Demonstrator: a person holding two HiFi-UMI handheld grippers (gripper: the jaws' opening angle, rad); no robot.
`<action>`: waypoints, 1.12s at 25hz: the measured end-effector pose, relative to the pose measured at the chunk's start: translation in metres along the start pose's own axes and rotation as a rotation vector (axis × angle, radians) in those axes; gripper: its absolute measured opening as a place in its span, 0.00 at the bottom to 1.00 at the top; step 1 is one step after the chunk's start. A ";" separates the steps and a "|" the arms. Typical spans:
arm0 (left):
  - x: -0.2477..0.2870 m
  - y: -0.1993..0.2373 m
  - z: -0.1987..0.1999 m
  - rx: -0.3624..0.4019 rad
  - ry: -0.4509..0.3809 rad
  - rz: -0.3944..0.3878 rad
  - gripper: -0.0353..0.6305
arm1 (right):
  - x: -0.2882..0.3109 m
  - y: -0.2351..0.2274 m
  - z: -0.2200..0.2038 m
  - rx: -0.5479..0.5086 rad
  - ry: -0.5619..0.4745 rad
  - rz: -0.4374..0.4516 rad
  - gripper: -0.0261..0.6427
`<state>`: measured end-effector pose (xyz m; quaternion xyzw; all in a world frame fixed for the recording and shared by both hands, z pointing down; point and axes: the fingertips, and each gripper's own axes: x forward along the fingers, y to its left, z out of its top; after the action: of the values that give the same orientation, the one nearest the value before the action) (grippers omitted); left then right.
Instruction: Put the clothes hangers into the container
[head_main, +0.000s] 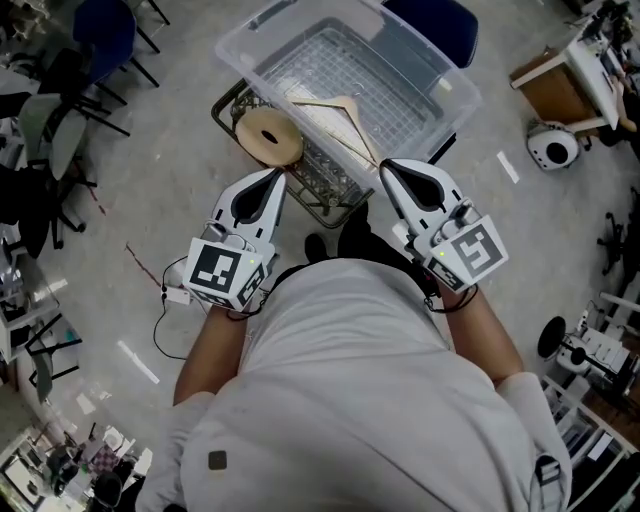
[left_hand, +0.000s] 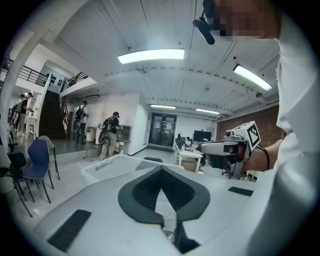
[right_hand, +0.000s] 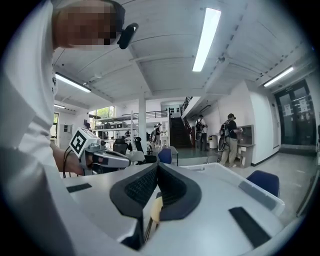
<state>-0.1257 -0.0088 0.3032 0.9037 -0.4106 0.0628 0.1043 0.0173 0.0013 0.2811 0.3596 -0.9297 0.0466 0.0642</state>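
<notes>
Hanger lay in the clear box. You held your left gripper and right gripper near it, both shut tight with nothing in them.

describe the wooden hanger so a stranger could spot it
Start at the clear plastic container near the top of the head view, over a dark wire rack. The wooden hanger lies inside, toward its near side. It is thin and angled, unlike the round tan disc beside it.

Clear container on wire rack
</notes>
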 end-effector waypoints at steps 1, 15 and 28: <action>0.000 -0.001 -0.001 -0.004 -0.001 -0.003 0.08 | -0.003 0.000 -0.002 0.002 0.005 -0.004 0.07; 0.023 -0.063 0.002 -0.013 0.007 0.007 0.08 | -0.061 -0.021 -0.007 -0.019 -0.006 0.022 0.07; 0.050 -0.180 -0.018 -0.024 0.032 0.054 0.08 | -0.172 -0.050 -0.032 -0.013 -0.003 0.079 0.07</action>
<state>0.0427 0.0742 0.3058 0.8898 -0.4338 0.0752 0.1197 0.1799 0.0825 0.2880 0.3222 -0.9436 0.0423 0.0632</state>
